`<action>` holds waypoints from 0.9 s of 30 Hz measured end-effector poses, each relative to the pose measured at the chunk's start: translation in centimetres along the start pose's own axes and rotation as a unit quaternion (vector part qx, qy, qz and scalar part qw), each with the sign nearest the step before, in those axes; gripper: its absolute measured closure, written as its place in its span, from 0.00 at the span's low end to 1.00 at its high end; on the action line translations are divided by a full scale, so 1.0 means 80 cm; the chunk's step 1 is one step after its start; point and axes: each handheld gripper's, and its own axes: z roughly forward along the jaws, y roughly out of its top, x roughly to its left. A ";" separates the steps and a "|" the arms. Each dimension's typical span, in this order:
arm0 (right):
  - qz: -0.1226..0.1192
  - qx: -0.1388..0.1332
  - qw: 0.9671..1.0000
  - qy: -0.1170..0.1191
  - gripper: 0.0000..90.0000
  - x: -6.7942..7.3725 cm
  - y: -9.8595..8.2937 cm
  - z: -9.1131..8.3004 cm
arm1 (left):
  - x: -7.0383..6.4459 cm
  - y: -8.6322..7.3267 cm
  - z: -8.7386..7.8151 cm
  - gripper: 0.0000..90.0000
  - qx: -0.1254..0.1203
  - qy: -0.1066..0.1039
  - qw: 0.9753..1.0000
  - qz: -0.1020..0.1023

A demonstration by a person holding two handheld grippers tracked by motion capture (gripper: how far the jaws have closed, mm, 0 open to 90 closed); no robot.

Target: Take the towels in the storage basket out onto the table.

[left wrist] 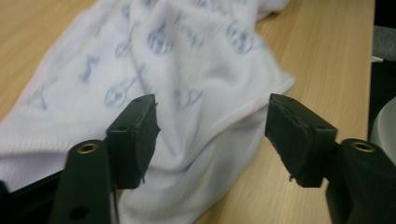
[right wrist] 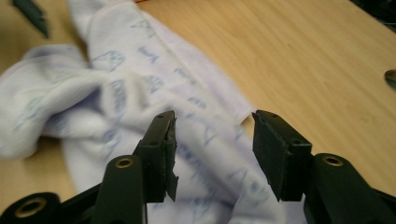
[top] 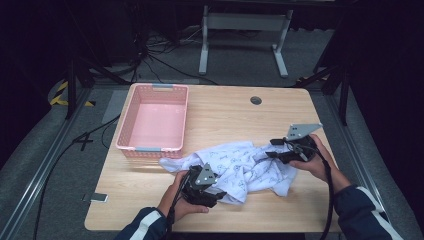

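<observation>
A white cloth with blue prints [top: 240, 167] lies crumpled on the wooden table [top: 230, 112], near its front edge. My left gripper [top: 216, 194] is at the cloth's near left part, open, its jaws straddling a fold of the cloth [left wrist: 196, 93] without closing on it. My right gripper [top: 272, 154] is at the cloth's right end, also open, with a strip of the cloth [right wrist: 205, 140] running between and under its jaws. In the left gripper view my left gripper [left wrist: 212, 126] stands wide apart. In the right gripper view my right gripper [right wrist: 214, 144] is spread over the fabric.
An empty pink plastic basket [top: 154, 118] stands on the table's left side, just beyond the cloth. A round cable hole [top: 256, 100] is at the table's back middle. A small flat object [top: 99, 198] lies at the front left corner.
</observation>
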 end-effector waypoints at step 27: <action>0.038 0.153 0.987 0.043 0.78 -0.046 0.026 0.155 | -0.010 0.008 0.068 0.80 0.083 -0.016 0.995 0.050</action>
